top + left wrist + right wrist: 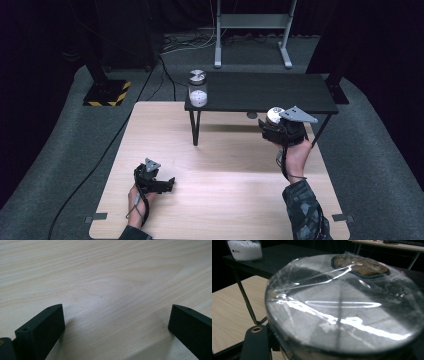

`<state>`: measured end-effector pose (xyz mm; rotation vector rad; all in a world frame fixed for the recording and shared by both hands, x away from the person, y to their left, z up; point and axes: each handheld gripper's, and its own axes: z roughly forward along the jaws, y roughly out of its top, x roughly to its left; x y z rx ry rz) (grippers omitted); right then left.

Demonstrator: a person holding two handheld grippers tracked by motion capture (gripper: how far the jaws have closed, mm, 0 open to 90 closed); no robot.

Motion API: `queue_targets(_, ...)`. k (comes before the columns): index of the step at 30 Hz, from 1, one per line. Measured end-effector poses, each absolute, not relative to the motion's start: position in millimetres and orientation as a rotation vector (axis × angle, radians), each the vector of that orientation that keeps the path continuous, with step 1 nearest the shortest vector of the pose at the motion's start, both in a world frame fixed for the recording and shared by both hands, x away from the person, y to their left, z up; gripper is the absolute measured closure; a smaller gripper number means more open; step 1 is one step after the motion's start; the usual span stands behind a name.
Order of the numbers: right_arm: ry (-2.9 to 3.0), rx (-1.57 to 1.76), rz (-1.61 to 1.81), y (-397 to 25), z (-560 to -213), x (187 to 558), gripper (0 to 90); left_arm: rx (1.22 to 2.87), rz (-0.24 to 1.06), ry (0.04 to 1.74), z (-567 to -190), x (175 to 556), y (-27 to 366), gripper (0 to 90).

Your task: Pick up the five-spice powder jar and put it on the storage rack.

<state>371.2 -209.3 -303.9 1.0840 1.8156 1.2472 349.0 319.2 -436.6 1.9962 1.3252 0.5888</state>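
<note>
A glass jar [198,90] with a silver lid and white powder inside stands on the left end of the black shelf [280,95]; it is also at the top left of the right gripper view, jar [244,250]. My right gripper [280,131] is raised at the shelf's front right edge, shut on a second jar [274,115]. That jar's shiny lid [342,307] sits close before the camera, with one black finger [257,342] at its lower left. My left gripper [167,184] rests low on the wooden table [225,190], jaws wide apart, left gripper [116,320] holding nothing.
The shelf stands on thin black legs [195,127] over the table's far edge. A grey metal stand [252,30] is on the carpet behind it. A black post with a yellow-striped base [107,93] and cables lie at the far left.
</note>
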Motion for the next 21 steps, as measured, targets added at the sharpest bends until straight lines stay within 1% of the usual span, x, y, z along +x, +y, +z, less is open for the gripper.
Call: queue_targets(21,1.811,1.027,1.277,-208.4,-268.8,382.8,29.7,1.997,0.589,1.324,-436.5,349.1,319.2,0.4)
